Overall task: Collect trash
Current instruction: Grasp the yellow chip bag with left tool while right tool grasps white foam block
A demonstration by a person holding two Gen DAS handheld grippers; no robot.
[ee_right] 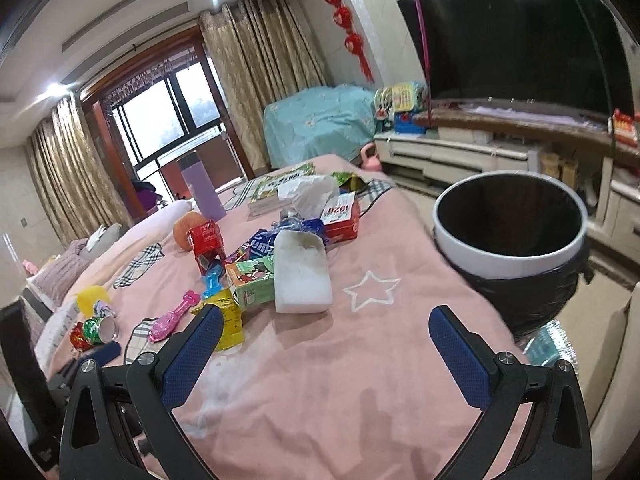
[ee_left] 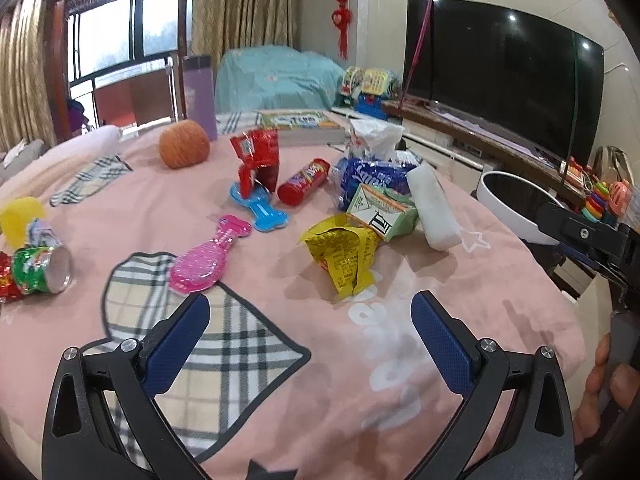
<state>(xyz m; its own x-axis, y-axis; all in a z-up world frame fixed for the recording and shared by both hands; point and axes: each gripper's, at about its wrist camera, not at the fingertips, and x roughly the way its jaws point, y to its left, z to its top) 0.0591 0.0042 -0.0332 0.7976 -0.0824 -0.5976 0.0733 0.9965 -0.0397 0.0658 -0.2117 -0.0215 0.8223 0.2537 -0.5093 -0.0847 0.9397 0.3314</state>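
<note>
Left gripper (ee_left: 310,316): I see it spread wide, holding nothing.
Right gripper (ee_right: 326,330): likewise wide, empty.
Trash: yellow wrapper (ee_left: 344,254) on pink blanket (ee_left: 460,280).
Bin (ee_right: 510,232): beside the bed.

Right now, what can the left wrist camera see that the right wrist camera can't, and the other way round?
Only the left wrist view shows the red snack tube and a hand holding the other gripper. Only the right wrist view shows the red box marked 1928 and inside the bin. Both show the white foam block, green carton and crushed can, with both grippers open.
</note>
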